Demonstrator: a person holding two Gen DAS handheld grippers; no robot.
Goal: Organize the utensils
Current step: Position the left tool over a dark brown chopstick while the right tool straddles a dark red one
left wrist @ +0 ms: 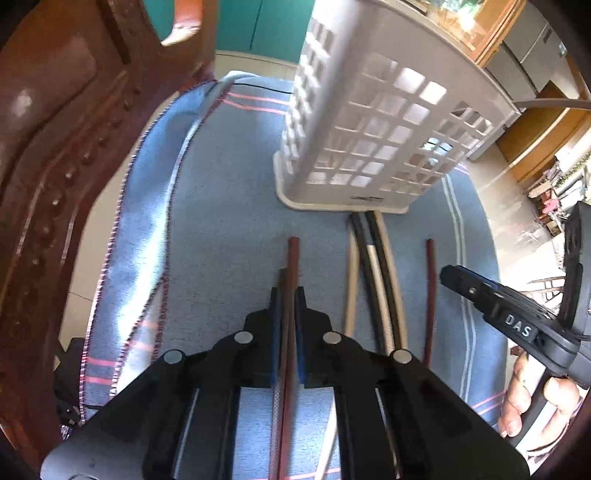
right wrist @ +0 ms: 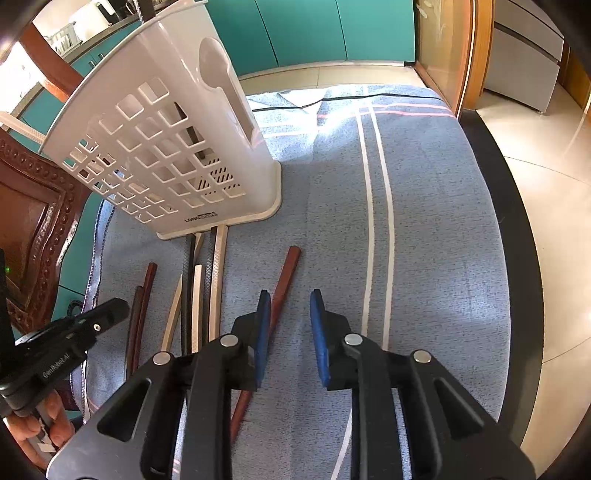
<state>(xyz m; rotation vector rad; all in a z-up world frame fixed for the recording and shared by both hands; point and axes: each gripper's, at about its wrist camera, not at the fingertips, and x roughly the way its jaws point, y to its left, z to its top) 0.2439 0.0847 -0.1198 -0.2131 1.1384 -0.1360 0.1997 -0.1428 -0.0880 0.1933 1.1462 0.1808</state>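
Observation:
A white lattice utensil holder (left wrist: 373, 136) stands on a blue cloth (left wrist: 221, 206); it also shows in the right wrist view (right wrist: 173, 147). My left gripper (left wrist: 287, 295) is shut on two reddish-brown chopsticks (left wrist: 293, 258), which show in the right wrist view (right wrist: 142, 295) too. Several beige and black chopsticks (left wrist: 373, 273) lie in front of the holder, also seen from the right (right wrist: 203, 288). One brown chopstick (left wrist: 429, 295) lies to their right; in the right wrist view it (right wrist: 284, 280) lies just left of my open, empty right gripper (right wrist: 288, 302).
A carved wooden chair (left wrist: 55, 166) stands at the left of the table. The table's dark edge (right wrist: 517, 258) runs along the right, with tiled floor (right wrist: 554, 184) beyond. Teal cabinets (right wrist: 314, 29) stand behind.

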